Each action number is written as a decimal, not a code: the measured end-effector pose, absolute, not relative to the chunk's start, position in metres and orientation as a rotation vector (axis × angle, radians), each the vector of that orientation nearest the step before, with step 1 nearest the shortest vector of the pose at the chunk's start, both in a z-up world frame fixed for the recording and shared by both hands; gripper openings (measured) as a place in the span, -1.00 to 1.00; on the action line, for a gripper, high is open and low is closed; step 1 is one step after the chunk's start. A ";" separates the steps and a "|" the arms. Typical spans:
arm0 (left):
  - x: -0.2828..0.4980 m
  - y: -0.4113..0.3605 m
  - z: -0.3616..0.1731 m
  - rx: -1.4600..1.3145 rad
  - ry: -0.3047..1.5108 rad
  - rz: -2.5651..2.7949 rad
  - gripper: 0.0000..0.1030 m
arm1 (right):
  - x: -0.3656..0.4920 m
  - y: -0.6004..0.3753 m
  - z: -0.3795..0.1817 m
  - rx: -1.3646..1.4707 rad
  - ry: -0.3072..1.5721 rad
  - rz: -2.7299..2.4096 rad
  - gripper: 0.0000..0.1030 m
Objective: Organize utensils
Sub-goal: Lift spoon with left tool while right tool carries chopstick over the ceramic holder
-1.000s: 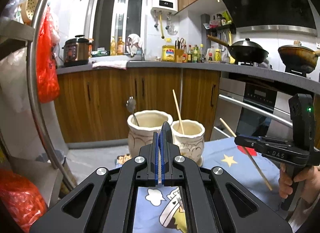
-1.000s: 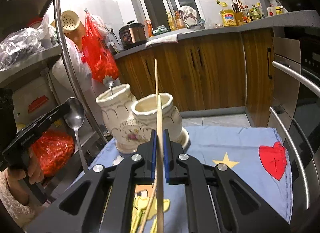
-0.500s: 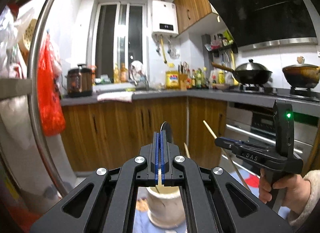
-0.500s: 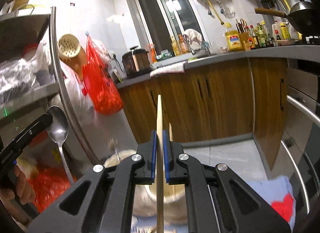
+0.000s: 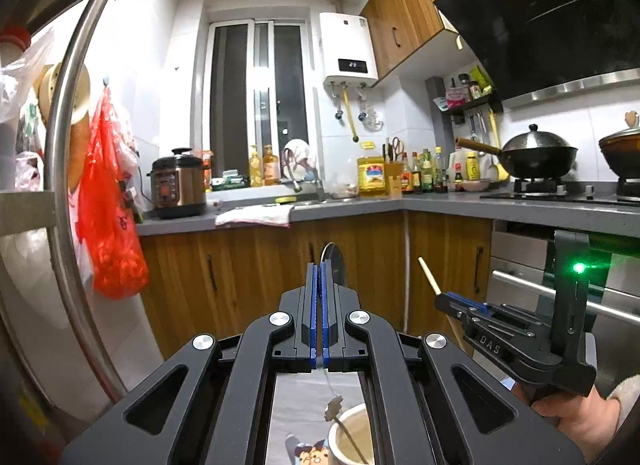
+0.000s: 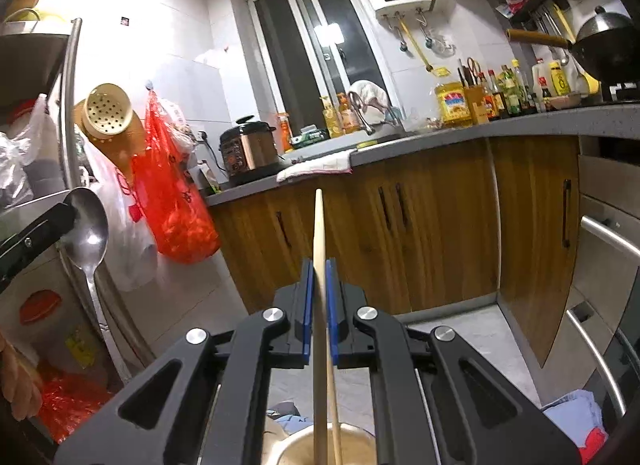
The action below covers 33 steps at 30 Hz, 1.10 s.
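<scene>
Now both claws hover over the pots, left gripper [image 5: 319,297] clenching a spoon [image 6: 89,227], right gripper [image 6: 319,297] a chopstick [image 6: 319,233], and lowering comes next.

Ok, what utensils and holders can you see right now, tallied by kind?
Spoons: 2 (held spoon in the left gripper; second spoon in the spoon pot)
Chopsticks: 2 (held chopstick in the right gripper; second chopstick in the chopstick pot)
Ceramic pots: 2
Total: 6
</scene>
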<state>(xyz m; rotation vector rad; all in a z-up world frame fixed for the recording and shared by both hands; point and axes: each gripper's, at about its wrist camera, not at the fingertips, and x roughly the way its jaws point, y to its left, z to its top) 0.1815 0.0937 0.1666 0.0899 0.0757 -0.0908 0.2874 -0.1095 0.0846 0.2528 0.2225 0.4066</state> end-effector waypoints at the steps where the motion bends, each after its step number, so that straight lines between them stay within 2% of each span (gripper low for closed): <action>1: 0.183 0.094 0.164 0.089 0.078 -0.087 -0.95 | 0.290 -0.109 0.081 0.246 0.222 0.397 -0.87; 21: 0.200 0.091 0.113 0.094 0.176 -0.092 -0.95 | 0.297 -0.107 0.052 0.196 0.199 0.333 -0.87; 33: 0.200 0.092 0.113 0.086 0.176 -0.091 -0.95 | 0.301 -0.093 0.053 0.156 0.184 0.342 -0.87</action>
